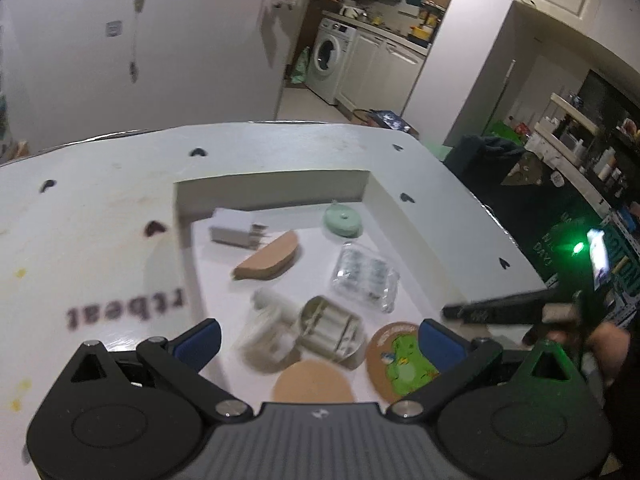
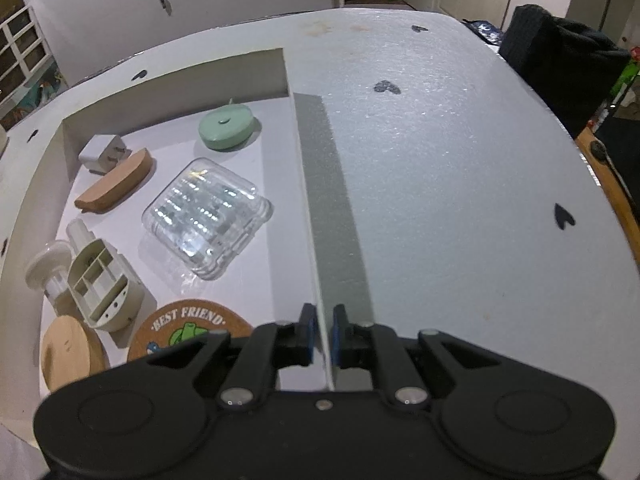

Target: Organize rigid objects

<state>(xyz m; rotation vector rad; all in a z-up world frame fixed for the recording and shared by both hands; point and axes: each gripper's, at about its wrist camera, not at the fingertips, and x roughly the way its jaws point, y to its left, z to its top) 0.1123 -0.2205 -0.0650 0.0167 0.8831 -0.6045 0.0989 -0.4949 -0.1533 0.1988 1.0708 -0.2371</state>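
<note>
Box wall (image 2: 308, 216) pinched between right gripper (image 2: 322, 334) fingers; left gripper (image 1: 318, 338) spread wide above coaster (image 1: 402, 362), holding nothing; clear case (image 2: 206, 218) inside wall.

Clear glossy plastic case (image 2: 208, 216), matt cork coaster (image 1: 314, 382), matt white box wall (image 2: 310, 216).

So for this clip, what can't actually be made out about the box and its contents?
- Frog coaster: its lower half is hidden by the right gripper in the right wrist view, and partly by a blue finger in the left wrist view.
- Plain cork coaster: cut off by the left gripper.
- Clear plastic case: glare hides its contents.
- Cream plastic parts: motion blur, shape unclear.
- Box wall: whether the right fingers touch it.
</note>
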